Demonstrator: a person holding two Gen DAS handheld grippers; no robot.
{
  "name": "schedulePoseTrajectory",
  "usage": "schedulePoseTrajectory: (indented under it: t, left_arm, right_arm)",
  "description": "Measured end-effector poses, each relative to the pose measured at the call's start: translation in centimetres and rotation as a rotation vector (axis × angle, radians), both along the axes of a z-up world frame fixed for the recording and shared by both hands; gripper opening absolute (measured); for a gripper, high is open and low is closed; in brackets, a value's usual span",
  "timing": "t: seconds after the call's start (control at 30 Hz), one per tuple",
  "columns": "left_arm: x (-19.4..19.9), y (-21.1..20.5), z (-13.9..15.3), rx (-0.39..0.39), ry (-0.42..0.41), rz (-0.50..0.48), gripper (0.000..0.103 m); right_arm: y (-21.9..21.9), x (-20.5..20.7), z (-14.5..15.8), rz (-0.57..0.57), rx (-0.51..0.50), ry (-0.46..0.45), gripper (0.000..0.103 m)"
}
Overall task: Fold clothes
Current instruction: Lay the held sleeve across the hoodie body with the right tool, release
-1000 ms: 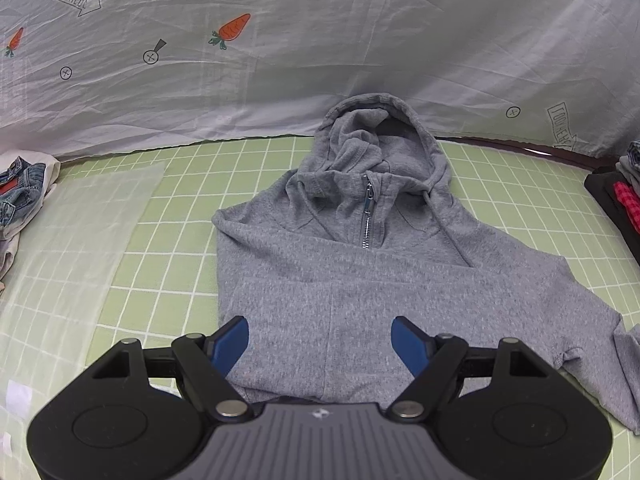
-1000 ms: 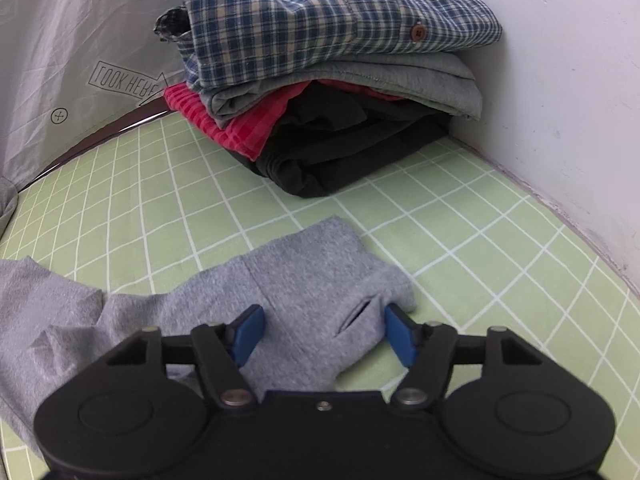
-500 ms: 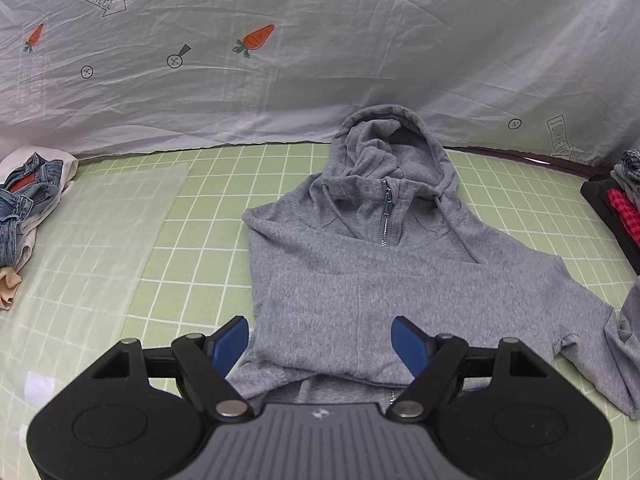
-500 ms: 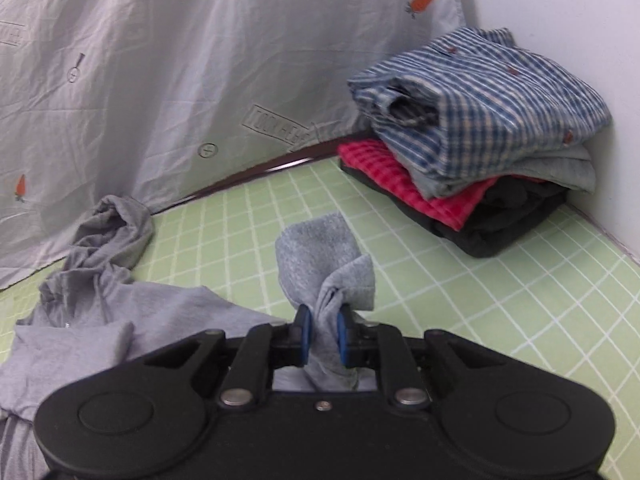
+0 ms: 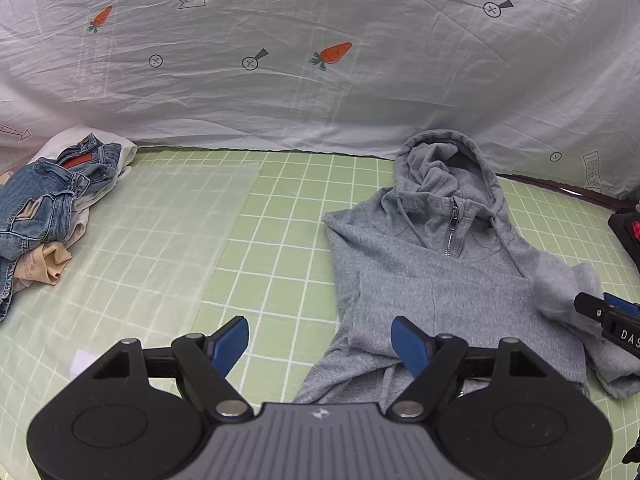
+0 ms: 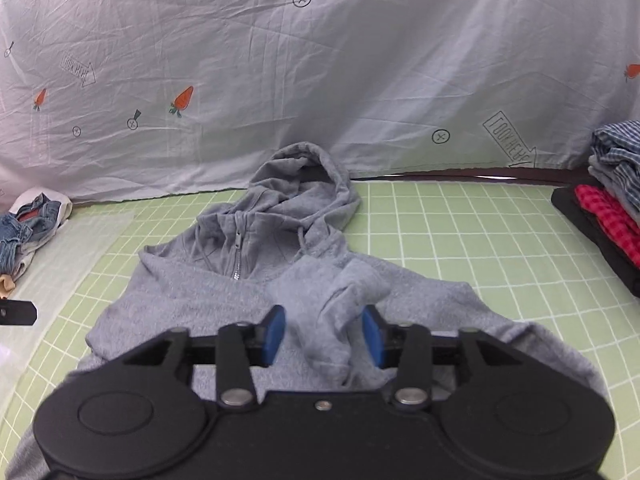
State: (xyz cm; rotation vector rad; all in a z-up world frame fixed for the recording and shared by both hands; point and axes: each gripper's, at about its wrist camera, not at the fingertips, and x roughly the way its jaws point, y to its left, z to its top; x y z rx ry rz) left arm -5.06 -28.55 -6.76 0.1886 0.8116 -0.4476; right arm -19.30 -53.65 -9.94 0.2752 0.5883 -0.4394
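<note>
A grey zip hoodie (image 5: 432, 272) lies front up on the green grid mat (image 5: 280, 240), hood toward the white sheet. It also shows in the right wrist view (image 6: 208, 296). Its right sleeve (image 6: 336, 312) is folded across the chest. My right gripper (image 6: 325, 338) is open, its blue pads on either side of the sleeve cuff. My left gripper (image 5: 320, 344) is open and empty, low over the mat at the hoodie's left hem. The right gripper's tip shows at the right edge of the left wrist view (image 5: 612, 316).
A heap of jeans and pale clothes (image 5: 52, 208) lies at the far left. A stack of folded clothes (image 6: 608, 200) with a plaid shirt on top stands at the far right. A white printed sheet (image 5: 320, 60) hangs behind. A clear plastic sheet (image 5: 160, 220) lies on the mat's left.
My right gripper carried the sleeve cuff from the right over the chest and opened, letting the cuff go. My left gripper shifted left, still open.
</note>
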Motion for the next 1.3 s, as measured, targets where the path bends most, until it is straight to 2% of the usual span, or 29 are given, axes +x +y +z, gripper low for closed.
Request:
schedulePoseTrajectory:
  t: [0.03, 0.1, 0.17, 0.3, 0.47, 0.67, 0.73, 0.83, 0.93, 1.0, 1.13, 1.3]
  left_arm:
    - [-0.1, -0.1, -0.1, -0.008, -0.004, -0.003, 0.080]
    - [-0.4, -0.3, -0.2, -0.023, -0.005, -0.011, 0.086]
    - [-0.6, -0.9, -0.4, -0.036, 0.004, -0.029, 0.087]
    - [-1.3, -3.3, -0.6, -0.043, 0.011, -0.098, 0.089]
    - [-2.2, -7.6, -1.4, -0.042, 0.025, -0.202, 0.091]
    - [-2.4, -13.2, -3.6, -0.076, 0.116, -0.326, 0.095]
    - [-2.2, -14.6, -4.8, -0.066, 0.164, -0.343, 0.095]
    - [-2.0, -16.0, -6.5, -0.050, 0.239, -0.344, 0.095]
    - [-2.1, -16.9, -7.7, -0.029, 0.269, -0.370, 0.095]
    - [-2.2, -17.3, -8.2, -0.009, 0.276, -0.395, 0.092]
    - [-2.0, -17.5, -8.8, -0.017, 0.311, -0.414, 0.073]
    - [-2.5, -17.6, -9.2, 0.001, 0.298, -0.450, 0.048]
  right_arm:
    - [-0.3, -0.7, 0.2, -0.003, -0.009, -0.020, 0.103]
    - [-0.8, -2.0, 0.5, -0.011, -0.029, -0.059, 0.103]
    - [-1.3, -3.4, 0.7, -0.032, -0.045, -0.078, 0.103]
    - [-2.9, -6.3, 0.5, -0.145, -0.106, -0.061, 0.103]
    - [-6.4, -10.2, -0.5, -0.298, -0.097, -0.034, 0.103]
    - [-10.3, -13.7, -2.7, -0.442, -0.069, 0.018, 0.103]
    - [-11.4, -14.2, -3.6, -0.470, -0.054, 0.033, 0.103]
    - [-12.6, -14.3, -4.6, -0.496, -0.025, 0.065, 0.103]
    - [-13.0, -13.9, -5.3, -0.492, -0.014, 0.084, 0.103]
    - [-13.0, -13.4, -5.7, -0.477, -0.014, 0.095, 0.103]
    - [-13.1, -12.6, -6.3, -0.460, -0.009, 0.116, 0.103]
    - [-12.9, -12.5, -6.5, -0.466, -0.011, 0.130, 0.103]
